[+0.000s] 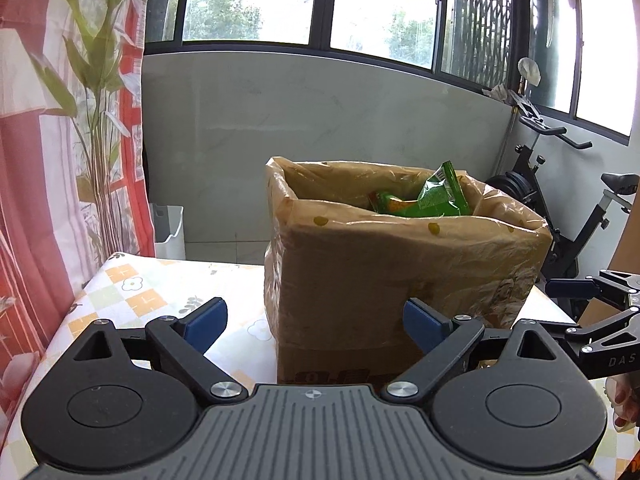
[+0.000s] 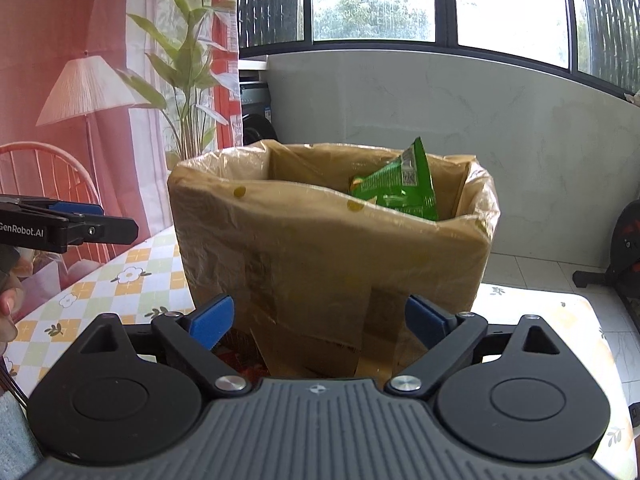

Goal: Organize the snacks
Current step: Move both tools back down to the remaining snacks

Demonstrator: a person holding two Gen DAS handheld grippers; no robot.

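A cardboard box lined with a brownish plastic bag (image 1: 400, 264) (image 2: 320, 248) stands on the table. Green snack packets (image 1: 434, 198) (image 2: 400, 188) stick up inside it toward the far right. My left gripper (image 1: 316, 324) is open just in front of the box's lower left part, blue pads wide apart and nothing between them. My right gripper (image 2: 318, 322) is open too, close to the box's front face, empty. Each gripper shows at the edge of the other's view: the right gripper (image 1: 592, 304) and the left gripper (image 2: 72, 224).
The table wears a checked flower-print cloth (image 1: 136, 292) (image 2: 132, 272). A printed backdrop curtain (image 1: 60, 140) hangs on the left. An exercise bike (image 1: 560, 216) stands at the right behind the table. A white bin (image 1: 168, 228) sits on the floor. A person's fingers (image 1: 626, 400) show at the right edge.
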